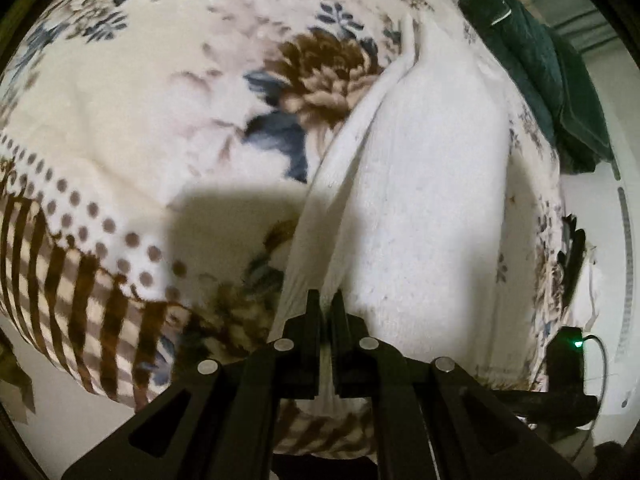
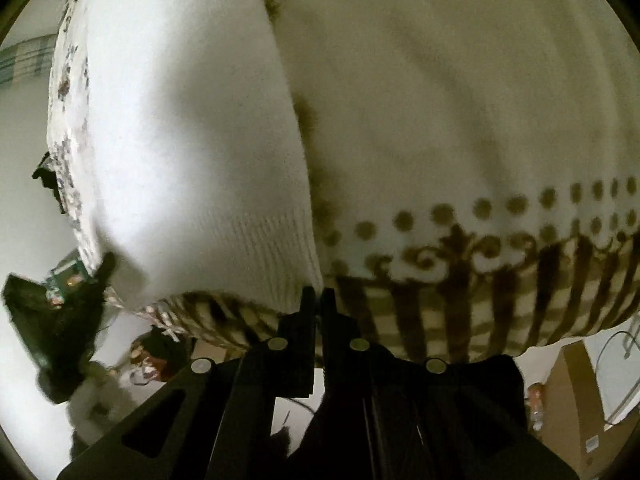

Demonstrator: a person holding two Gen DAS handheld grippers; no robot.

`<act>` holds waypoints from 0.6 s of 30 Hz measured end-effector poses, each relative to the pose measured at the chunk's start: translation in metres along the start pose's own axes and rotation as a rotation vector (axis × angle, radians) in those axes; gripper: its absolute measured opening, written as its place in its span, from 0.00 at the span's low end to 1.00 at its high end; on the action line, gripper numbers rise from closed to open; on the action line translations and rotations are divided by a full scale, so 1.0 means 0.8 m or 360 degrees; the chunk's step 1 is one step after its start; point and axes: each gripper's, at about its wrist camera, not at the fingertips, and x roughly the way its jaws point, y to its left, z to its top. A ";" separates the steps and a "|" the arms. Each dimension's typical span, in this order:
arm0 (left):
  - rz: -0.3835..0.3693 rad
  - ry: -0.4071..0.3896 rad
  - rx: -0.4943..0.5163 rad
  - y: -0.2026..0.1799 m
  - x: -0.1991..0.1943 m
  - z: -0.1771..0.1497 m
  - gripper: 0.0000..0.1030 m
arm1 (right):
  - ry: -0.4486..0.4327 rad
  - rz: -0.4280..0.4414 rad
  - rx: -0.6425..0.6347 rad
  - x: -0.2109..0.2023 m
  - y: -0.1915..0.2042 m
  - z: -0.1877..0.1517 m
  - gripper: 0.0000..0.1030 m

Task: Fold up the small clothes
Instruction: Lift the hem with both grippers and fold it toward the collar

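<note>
A white knit garment lies on a floral blanket, with a folded edge running up its left side. My left gripper is shut on the white garment at its near edge; cloth shows between the fingers. In the right wrist view the same white garment fills the left half, its ribbed hem near the bottom. My right gripper is shut at the hem's right corner, the jaws pressed together with the corner of the knit at their tips.
The floral blanket has a dotted and striped border at its near edge. A dark green cloth lies at the far right of the bed. A black device with a green light and a cardboard box stand beyond the bed edge.
</note>
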 end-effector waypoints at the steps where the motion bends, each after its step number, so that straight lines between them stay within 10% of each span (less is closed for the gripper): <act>1: 0.0016 -0.0008 0.0009 0.001 -0.001 -0.001 0.02 | -0.0006 0.0000 -0.0006 0.004 0.006 0.000 0.02; 12: 0.0054 0.0132 0.0020 0.050 0.042 -0.016 0.07 | 0.0075 -0.0168 -0.0242 0.051 0.054 0.023 0.03; 18: -0.0036 0.0145 -0.0163 0.083 0.013 -0.019 0.29 | 0.0127 0.0197 -0.0114 0.034 0.022 0.031 0.50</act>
